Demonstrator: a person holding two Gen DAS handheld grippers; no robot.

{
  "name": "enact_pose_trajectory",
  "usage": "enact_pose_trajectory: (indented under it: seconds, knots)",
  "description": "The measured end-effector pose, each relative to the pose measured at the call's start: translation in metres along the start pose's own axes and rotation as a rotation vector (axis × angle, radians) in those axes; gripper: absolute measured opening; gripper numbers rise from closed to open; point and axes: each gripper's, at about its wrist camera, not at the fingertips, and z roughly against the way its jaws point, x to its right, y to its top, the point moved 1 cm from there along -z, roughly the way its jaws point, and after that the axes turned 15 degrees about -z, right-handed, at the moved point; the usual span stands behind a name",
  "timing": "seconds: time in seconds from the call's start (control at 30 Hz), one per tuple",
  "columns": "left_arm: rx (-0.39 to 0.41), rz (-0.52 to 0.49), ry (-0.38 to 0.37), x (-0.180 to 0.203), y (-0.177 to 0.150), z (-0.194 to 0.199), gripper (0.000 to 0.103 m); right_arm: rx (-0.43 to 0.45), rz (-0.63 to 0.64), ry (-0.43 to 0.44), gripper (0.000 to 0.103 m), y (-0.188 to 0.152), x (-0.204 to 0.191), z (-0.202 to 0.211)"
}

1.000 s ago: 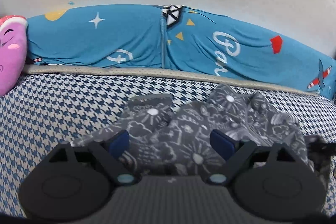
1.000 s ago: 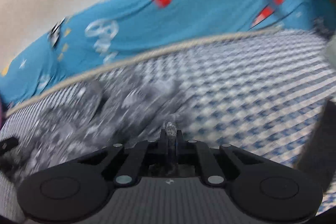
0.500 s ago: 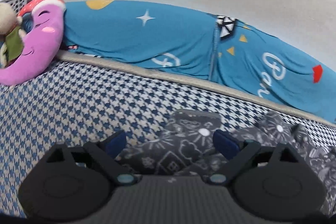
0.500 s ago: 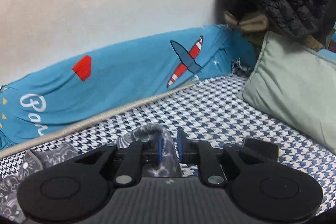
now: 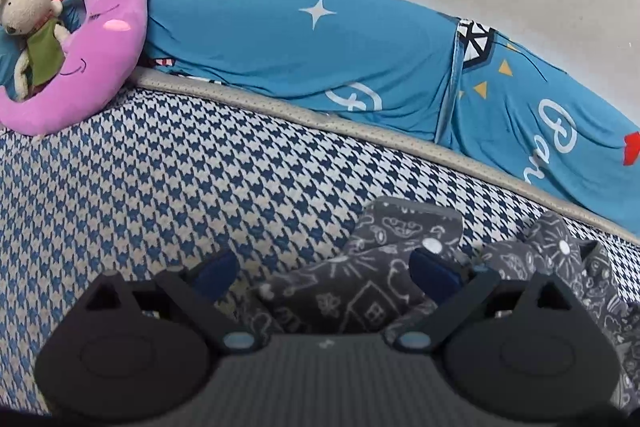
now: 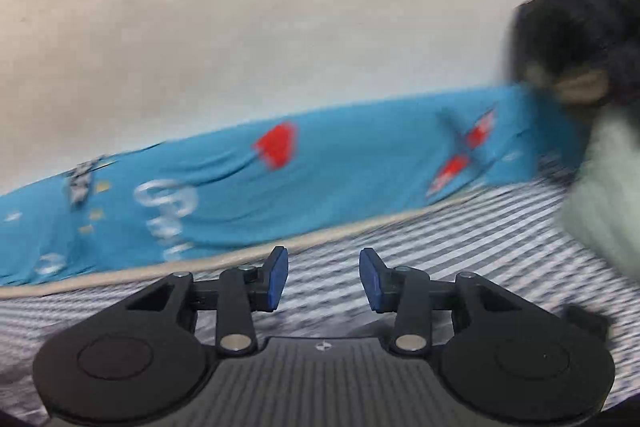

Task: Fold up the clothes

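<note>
The grey patterned garment lies crumpled on the houndstooth mattress, right under the left gripper, whose jaws are spread around its near edge. It trails off to the right. The right gripper, jaws parted and empty, hovers over bare mattress, so the left looks nearer.

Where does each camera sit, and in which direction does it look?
Left wrist: on the left gripper, low over the houndstooth bed cover, facing the grey patterned garment and blue bedding; its open fingers show.
Right wrist: on the right gripper, facing the blurred wall; open fingers show, nothing between.
Shared: bed cover, blue bedding.
</note>
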Motion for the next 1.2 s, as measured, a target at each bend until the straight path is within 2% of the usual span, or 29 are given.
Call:
enact_pose_trajectory:
  seconds: [0.1, 0.2, 0.33, 0.47, 0.63, 0.73, 0.87, 1.0, 1.2]
  knots:
    - [-0.009, -0.017, -0.008, 0.004, -0.001, -0.001, 0.097, -0.08, 0.009, 0.062, 0.04, -0.007, -0.01, -0.012]
    - [-0.023, -0.031, -0.003, 0.007, -0.003, -0.004, 0.097, -0.132, 0.024, 0.081, 0.044, -0.018, -0.016, -0.025]
    - [-0.054, -0.04, 0.0, 0.009, -0.007, -0.01, 0.097, -0.203, 0.027, 0.122, 0.056, -0.027, -0.021, -0.045]
    - [-0.064, -0.042, -0.004, 0.012, -0.008, -0.013, 0.097, -0.218, 0.06, 0.114, 0.068, -0.033, -0.029, -0.057]
    - [-0.065, -0.069, -0.001, 0.02, -0.009, -0.016, 0.097, -0.248, 0.059, 0.125, 0.069, -0.037, -0.036, -0.07]
    - [-0.066, -0.087, 0.001, 0.026, -0.009, -0.018, 0.097, -0.259, 0.091, 0.13, 0.077, -0.039, -0.044, -0.079]
    - [-0.063, -0.098, -0.019, 0.03, -0.009, -0.019, 0.097, -0.265, 0.105, 0.078, 0.078, -0.046, -0.046, -0.097]
    - [-0.062, -0.107, -0.027, 0.031, -0.01, -0.018, 0.097, -0.291, 0.084, 0.098, 0.079, -0.051, -0.047, -0.108]
    - [-0.069, -0.1, -0.032, 0.03, -0.009, -0.019, 0.097, -0.355, 0.084, 0.119, 0.088, -0.063, -0.055, -0.124]
